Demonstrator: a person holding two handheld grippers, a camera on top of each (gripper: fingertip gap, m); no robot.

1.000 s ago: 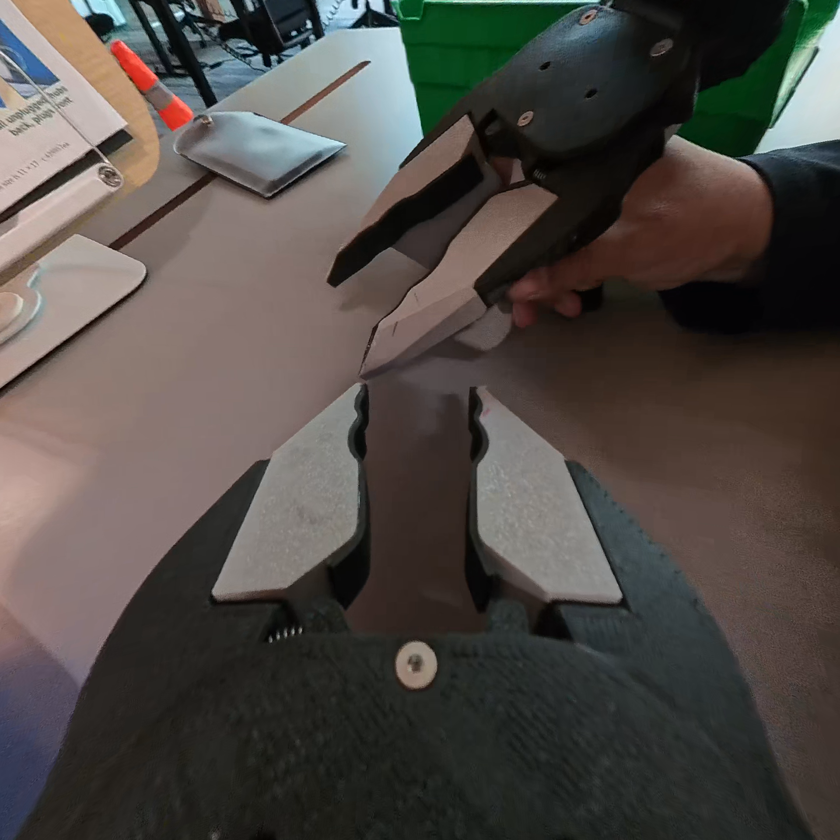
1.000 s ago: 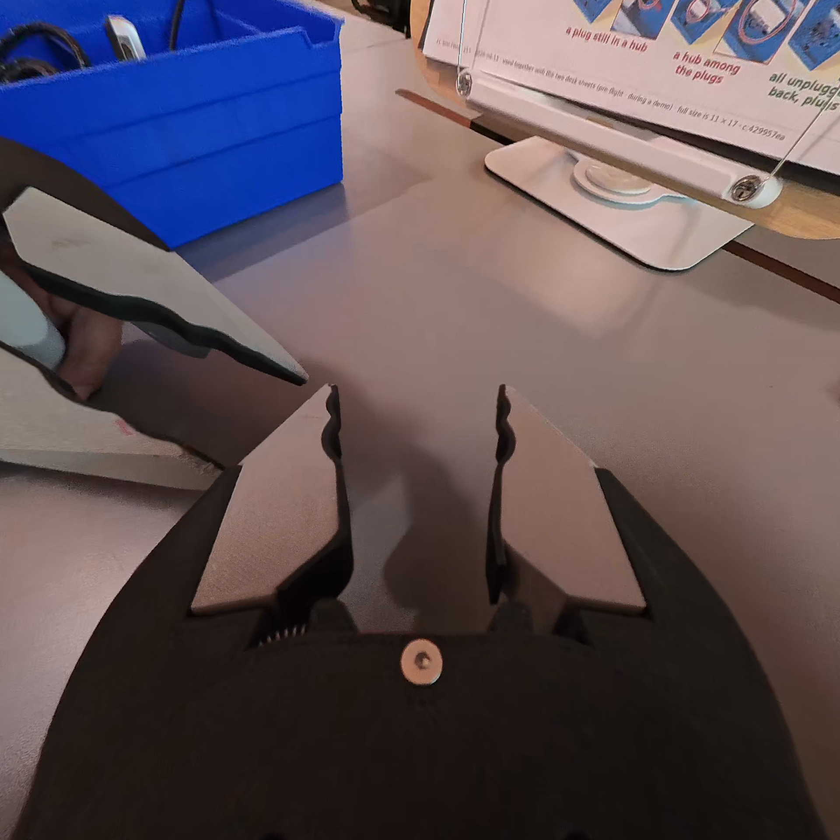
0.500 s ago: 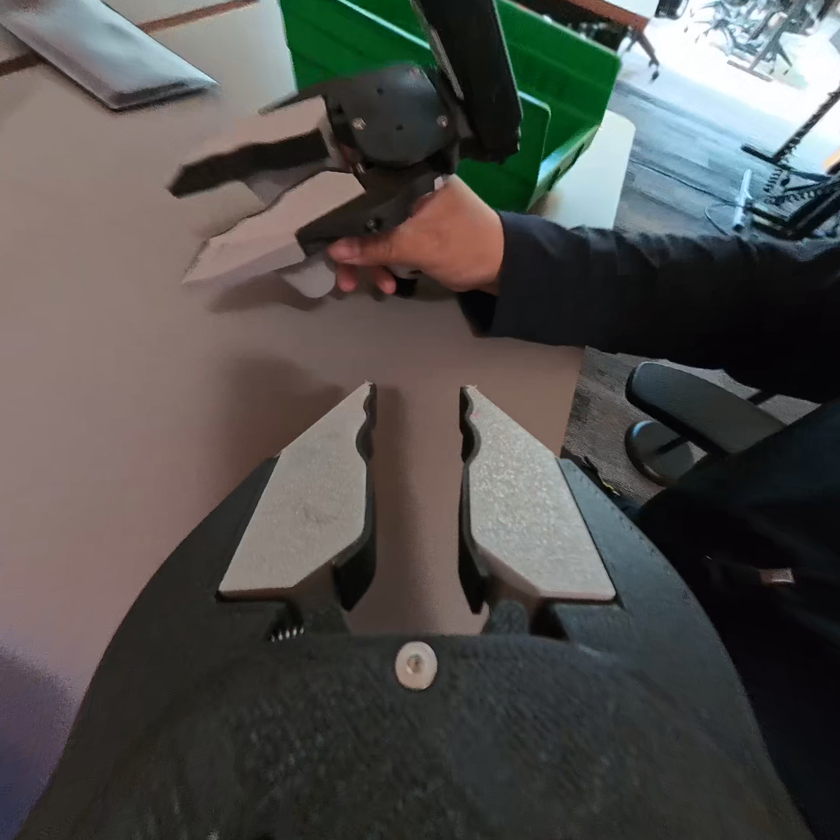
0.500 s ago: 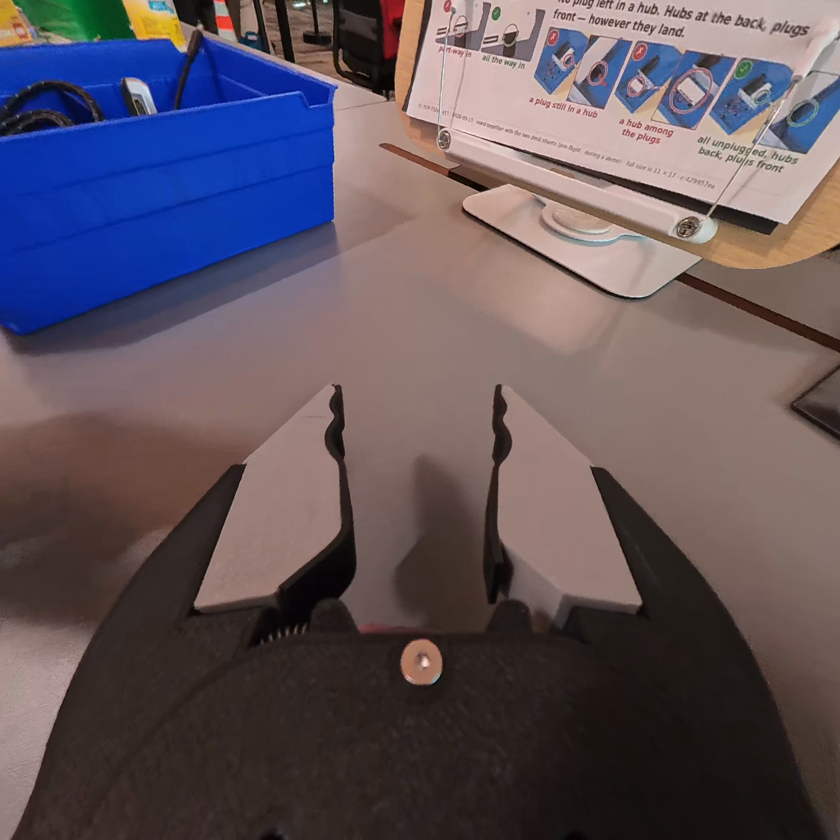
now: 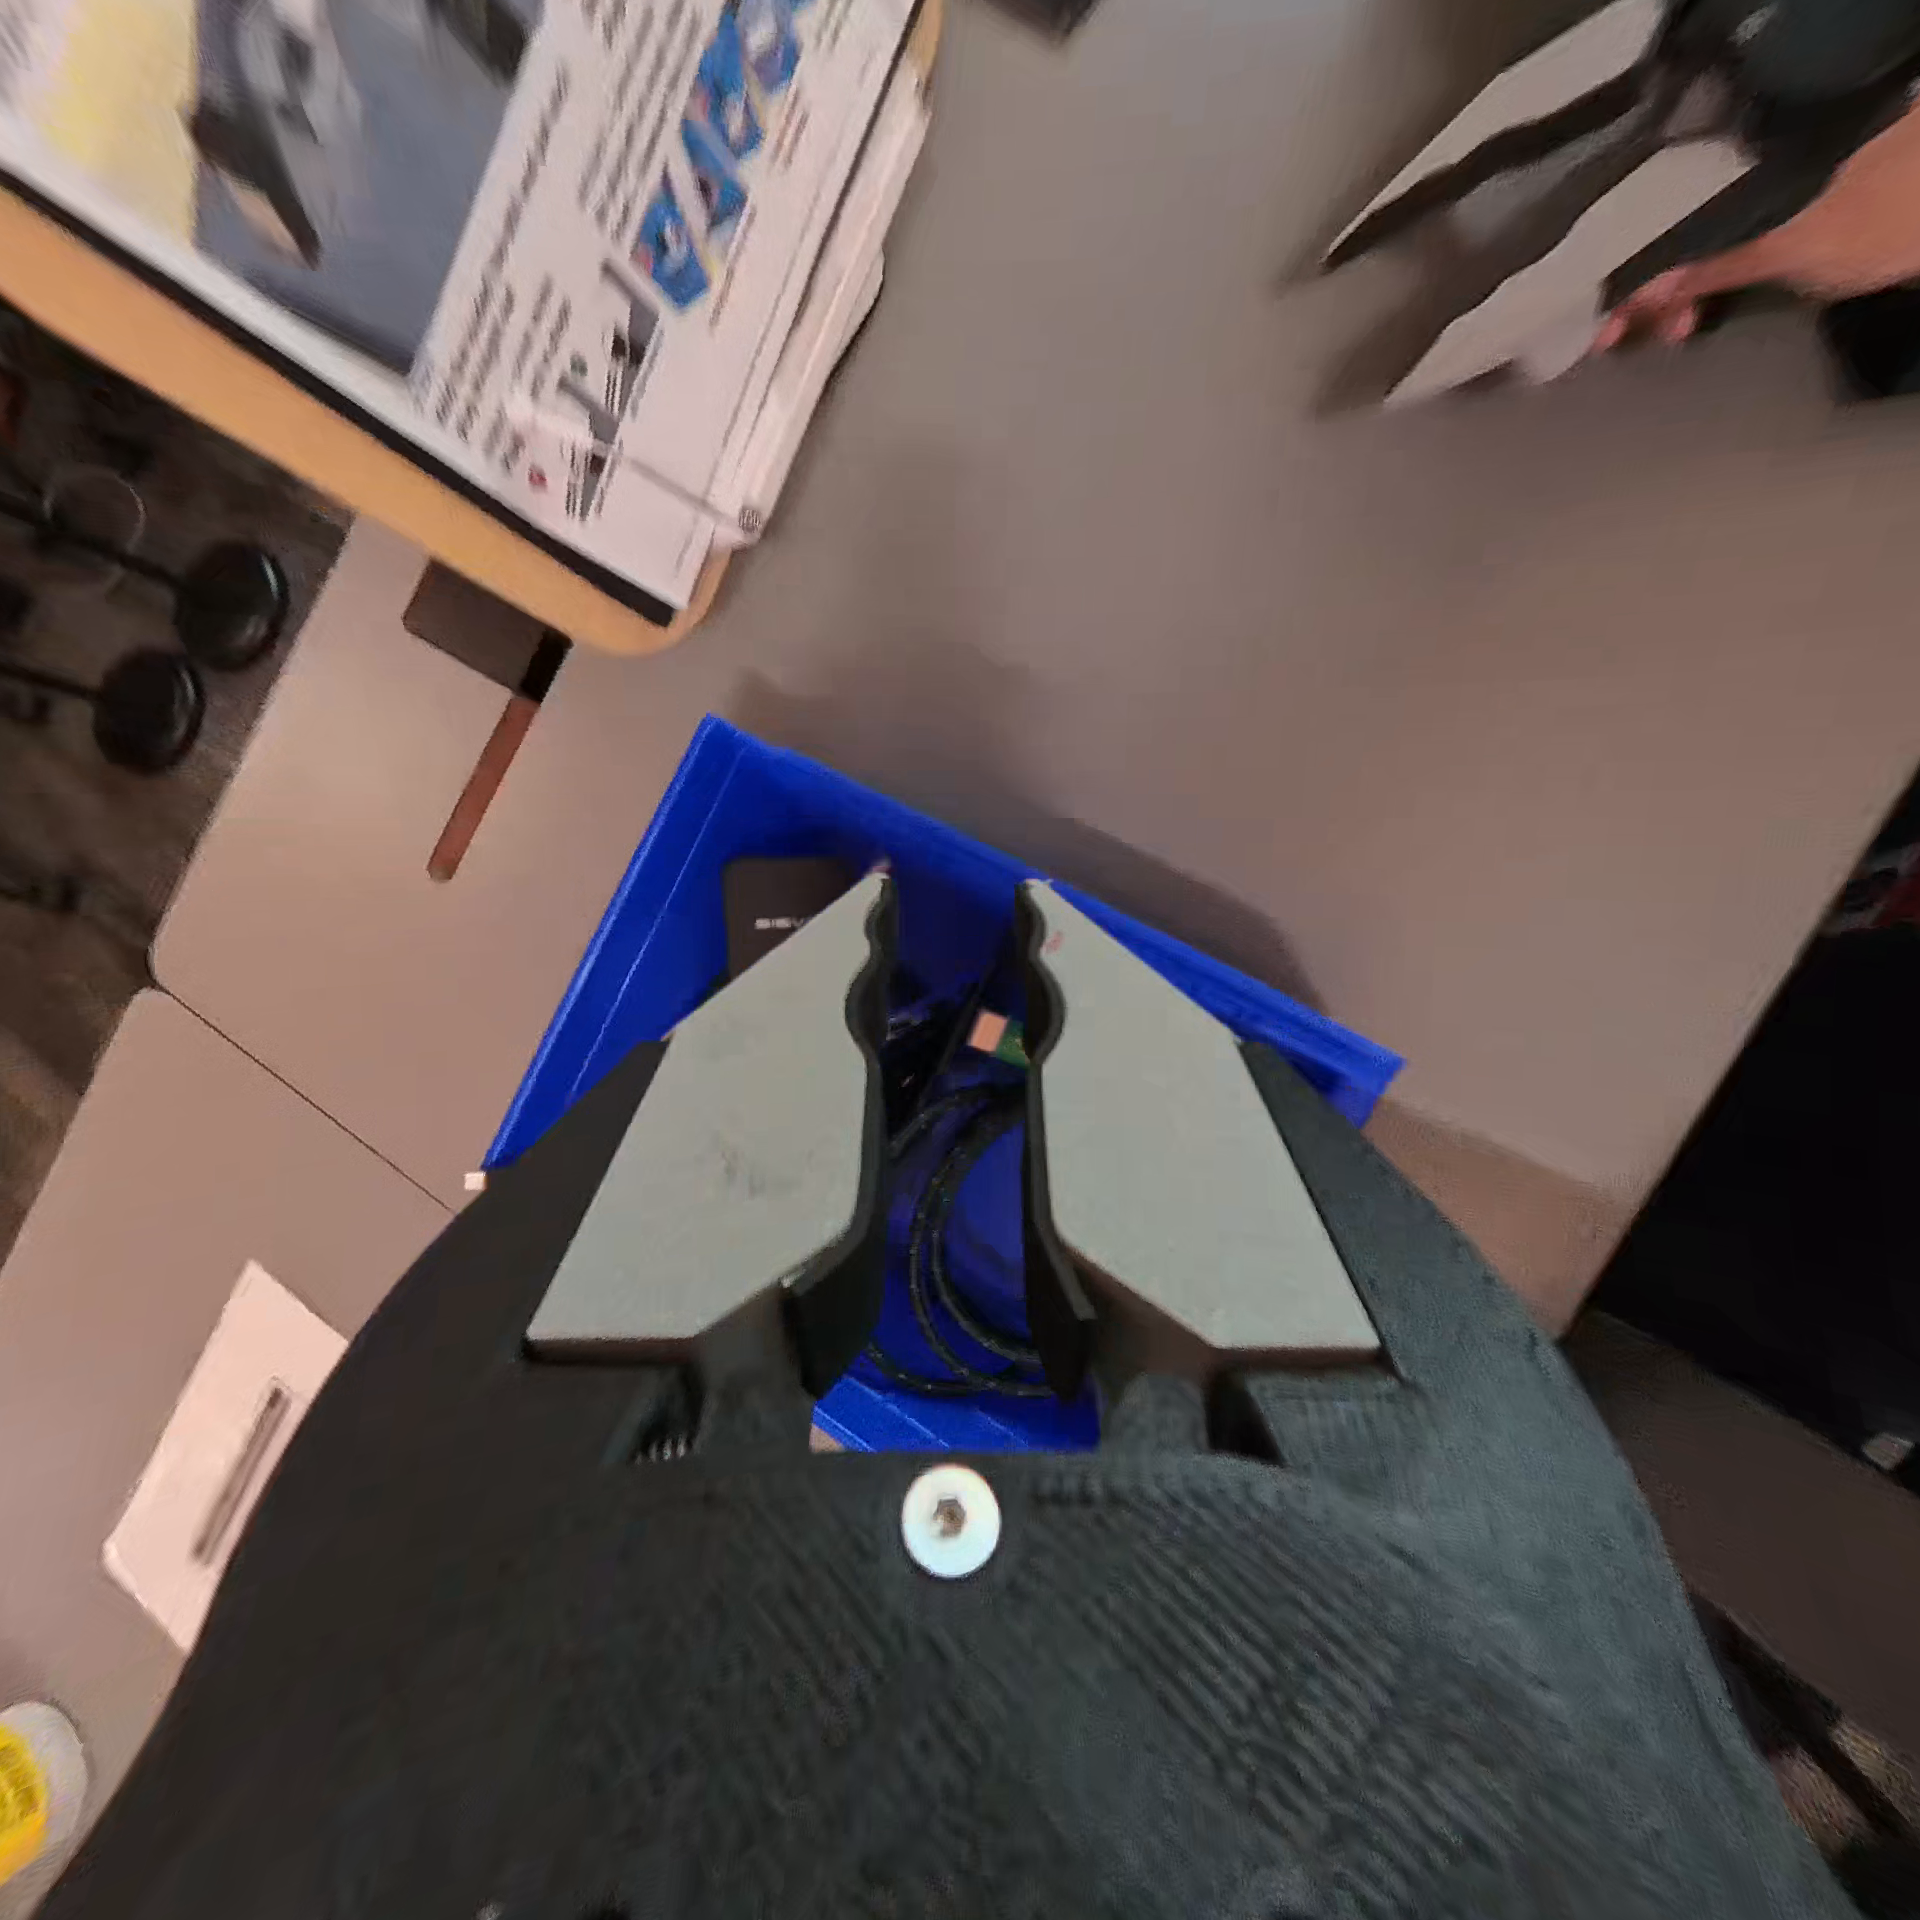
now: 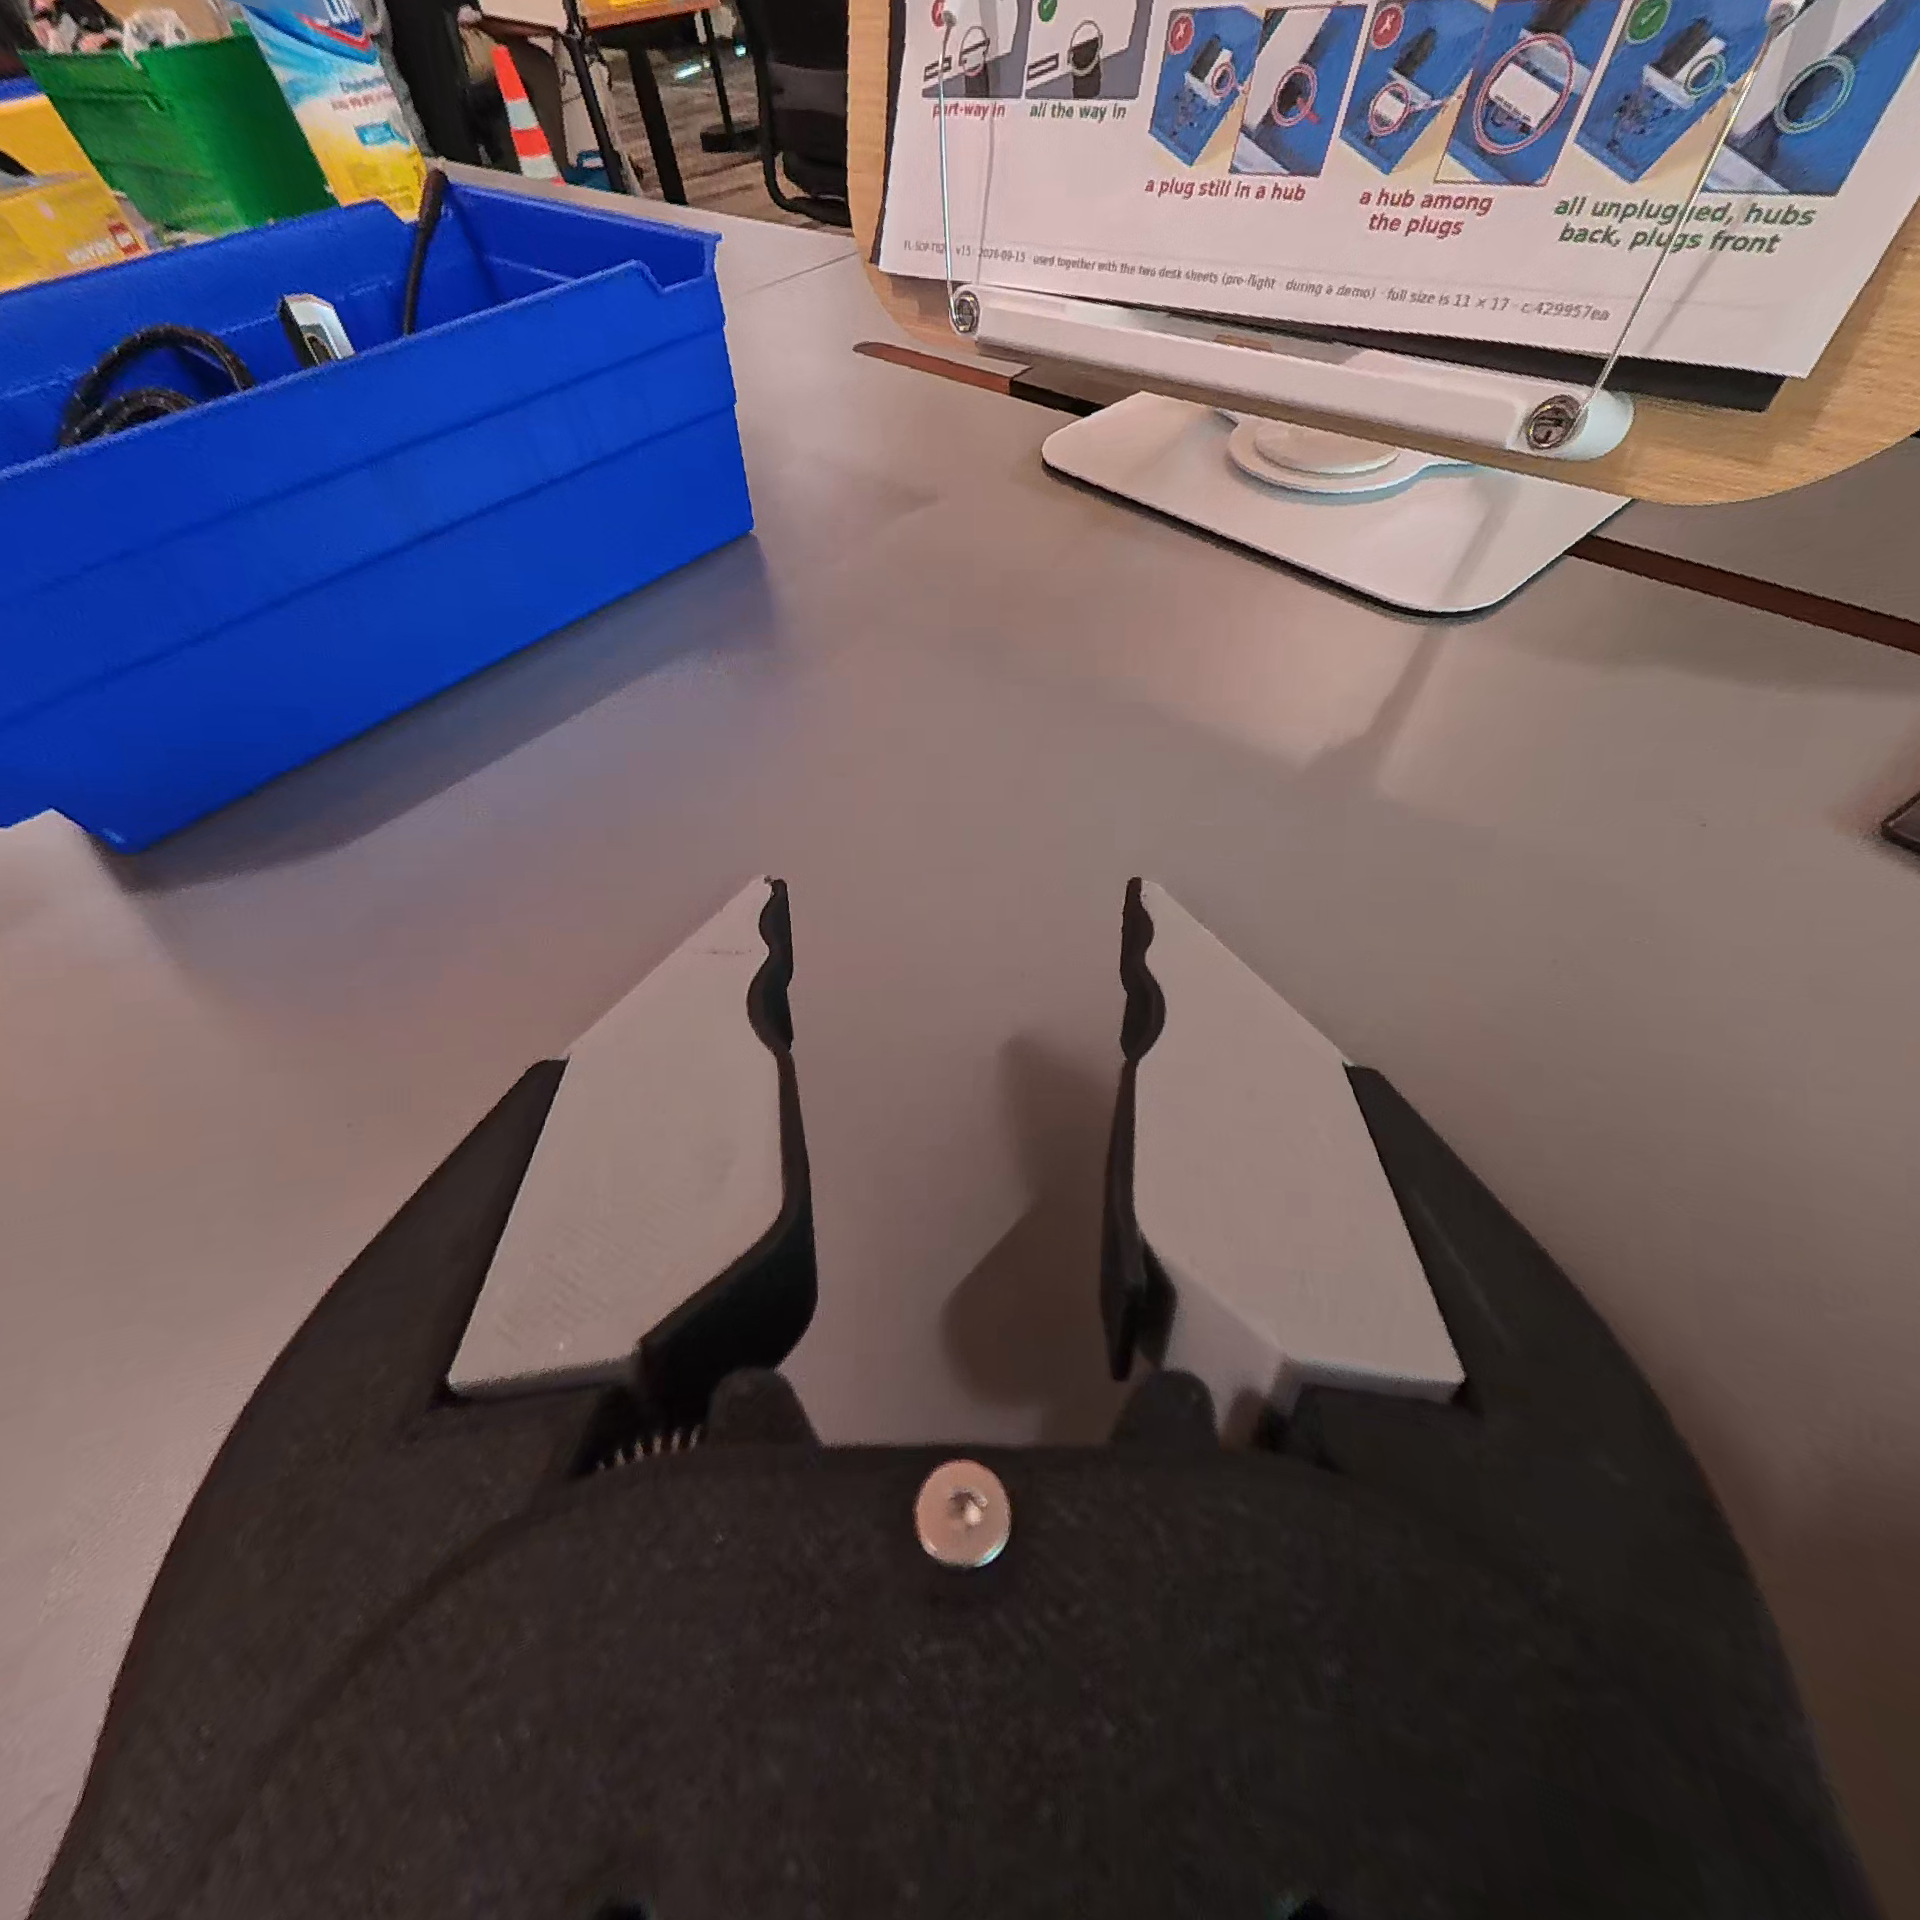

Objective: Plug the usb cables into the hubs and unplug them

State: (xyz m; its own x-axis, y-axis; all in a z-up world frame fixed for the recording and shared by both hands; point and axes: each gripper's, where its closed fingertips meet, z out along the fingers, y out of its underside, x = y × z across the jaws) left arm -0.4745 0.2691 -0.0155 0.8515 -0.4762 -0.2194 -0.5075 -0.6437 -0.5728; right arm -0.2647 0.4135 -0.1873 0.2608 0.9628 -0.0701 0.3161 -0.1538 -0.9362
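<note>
My left gripper point(image 5: 951, 899) is open and empty, held high and pointing down over a blue bin point(image 5: 623, 997). The bin holds coiled black cables point(image 5: 951, 1205) and a dark flat device point(image 5: 774, 914). My right gripper point(image 6: 951, 894) is open and empty, low over the bare grey table point(image 6: 1143, 748). The blue bin point(image 6: 395, 540) stands to its front left, with a black cable coil point(image 6: 145, 379) and a small silver plug point(image 6: 312, 327) inside. The right gripper also shows blurred in the left wrist view point(image 5: 1475, 249), held by a hand point(image 5: 1766, 270).
A white stand with a printed instruction sheet point(image 6: 1351, 187) on a wooden board stands at the table's back right; it also shows in the left wrist view point(image 5: 582, 260). A green bin point(image 6: 177, 125) and yellow boxes point(image 6: 52, 208) lie behind the blue one. A white card point(image 5: 218, 1444) lies on the table. Left tips to right tips: about 30 cm.
My left gripper has swung away from the right gripper and the table's near edge, up and over the blue bin. My right gripper has drawn back a little and stayed open.
</note>
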